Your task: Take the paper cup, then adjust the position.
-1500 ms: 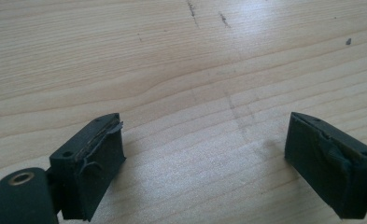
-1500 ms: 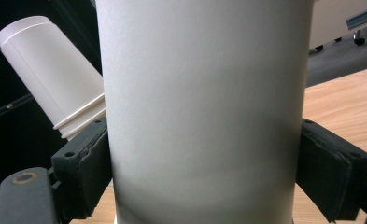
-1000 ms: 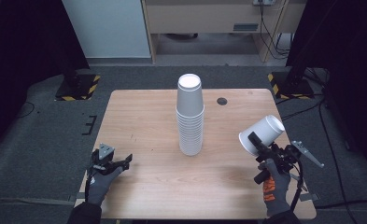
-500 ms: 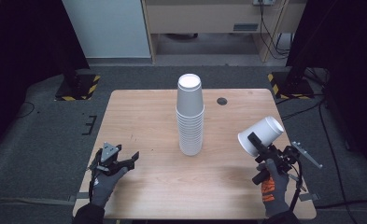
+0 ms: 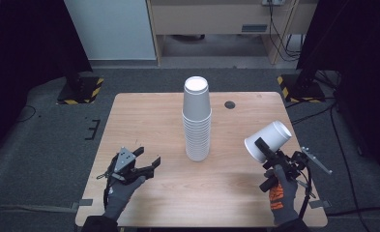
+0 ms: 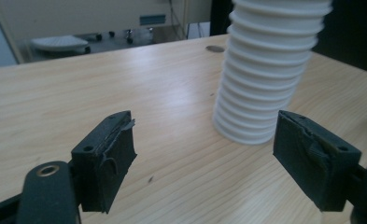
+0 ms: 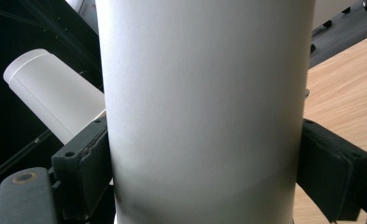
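Note:
A tall stack of upside-down white paper cups (image 5: 197, 121) stands in the middle of the wooden table (image 5: 149, 116). My right gripper (image 5: 265, 148) hovers over the table's right side, shut on a single white cup (image 5: 270, 139) that tilts up and to the right. In the right gripper view that cup (image 7: 204, 102) sits between both pads of the right gripper (image 7: 204, 175), and the stack's top (image 7: 50, 93) shows behind it. My left gripper (image 5: 149, 158) is open at front left, pointing at the stack. In the left gripper view the stack's base (image 6: 265, 79) is just beyond the empty left gripper (image 6: 211, 158).
A small dark round disc (image 5: 230, 104) lies on the table behind the stack to the right. Black stands with yellow-striped bases (image 5: 81, 89) (image 5: 299, 87) sit on the floor past the far corners. The table's front edge is close under both hands.
My left gripper has slid to the right, toward the stack, staying open. The right gripper and its cup have barely moved.

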Action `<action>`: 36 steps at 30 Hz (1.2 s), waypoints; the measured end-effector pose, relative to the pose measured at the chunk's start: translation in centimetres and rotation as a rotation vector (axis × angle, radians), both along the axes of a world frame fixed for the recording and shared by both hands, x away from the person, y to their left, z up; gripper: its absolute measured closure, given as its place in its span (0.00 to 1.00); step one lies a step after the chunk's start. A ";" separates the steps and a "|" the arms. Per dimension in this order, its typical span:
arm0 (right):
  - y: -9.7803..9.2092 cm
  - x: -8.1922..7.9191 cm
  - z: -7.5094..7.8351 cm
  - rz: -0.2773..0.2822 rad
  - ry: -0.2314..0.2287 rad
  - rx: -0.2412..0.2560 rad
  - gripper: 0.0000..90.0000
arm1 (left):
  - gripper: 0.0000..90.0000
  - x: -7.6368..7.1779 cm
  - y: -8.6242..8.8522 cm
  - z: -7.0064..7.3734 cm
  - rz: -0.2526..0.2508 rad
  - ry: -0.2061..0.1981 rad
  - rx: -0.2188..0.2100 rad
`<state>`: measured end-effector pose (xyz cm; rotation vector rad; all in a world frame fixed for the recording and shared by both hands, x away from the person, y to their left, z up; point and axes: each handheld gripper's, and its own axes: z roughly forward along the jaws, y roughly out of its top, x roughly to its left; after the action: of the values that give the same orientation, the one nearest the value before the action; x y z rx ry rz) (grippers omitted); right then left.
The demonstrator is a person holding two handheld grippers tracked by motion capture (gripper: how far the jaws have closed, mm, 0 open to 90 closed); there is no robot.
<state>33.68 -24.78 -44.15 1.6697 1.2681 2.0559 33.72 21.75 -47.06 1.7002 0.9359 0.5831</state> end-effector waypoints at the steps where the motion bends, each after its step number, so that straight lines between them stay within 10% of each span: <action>1: 0.0 0.0 0.0 0.000 0.000 0.000 0.16 | 0.23 0.0 0.0 0.0 0.000 0.000 0.000; 36: 0.3 -0.3 0.6 0.029 -0.010 0.041 0.16 | 0.36 -0.5 -12.2 3.5 -0.262 -0.150 -0.049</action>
<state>33.41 -24.45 -43.50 1.6663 1.2624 2.1177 33.26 9.59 -43.51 1.6768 0.6043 0.5002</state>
